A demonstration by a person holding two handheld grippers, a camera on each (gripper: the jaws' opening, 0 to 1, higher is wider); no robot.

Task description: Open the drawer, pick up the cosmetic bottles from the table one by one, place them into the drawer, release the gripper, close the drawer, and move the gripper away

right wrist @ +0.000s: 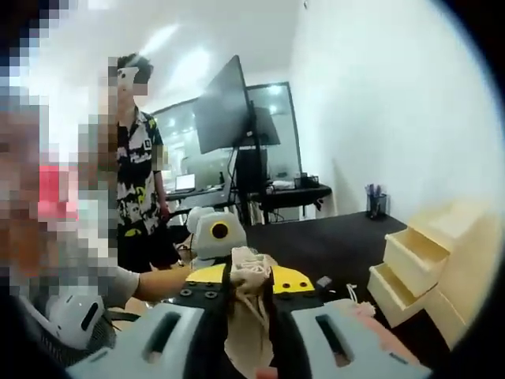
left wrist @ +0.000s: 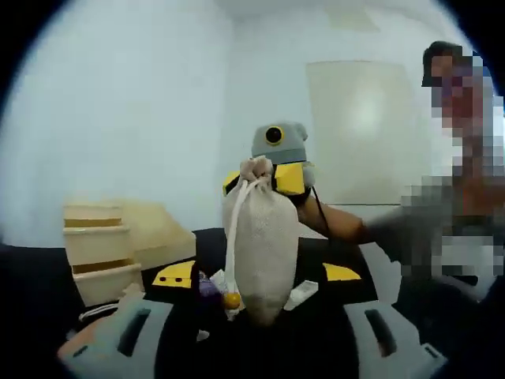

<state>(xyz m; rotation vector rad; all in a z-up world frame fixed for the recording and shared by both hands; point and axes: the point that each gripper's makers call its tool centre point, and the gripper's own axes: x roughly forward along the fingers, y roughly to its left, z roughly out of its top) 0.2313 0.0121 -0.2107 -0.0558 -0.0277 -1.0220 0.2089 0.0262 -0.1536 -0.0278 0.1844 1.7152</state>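
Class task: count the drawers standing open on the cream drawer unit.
2: an upper open drawer and a lower open drawer on the drawer unit, stacked stepwise; others may be hidden.

Your bag [left wrist: 260,245] is off-white mesh. Drawer unit [left wrist: 106,249] is pale cream, table [right wrist: 331,245] black. Gripper [left wrist: 276,178] you face is grey with yellow jaws. Bystander's shirt [right wrist: 138,174] is black-and-white patterned.

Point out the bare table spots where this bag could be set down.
Free: the dark table between the drawers and the far desk. Crowded: under the bag, where small bottles lie, and beside the drawers' base, where a cord lies.
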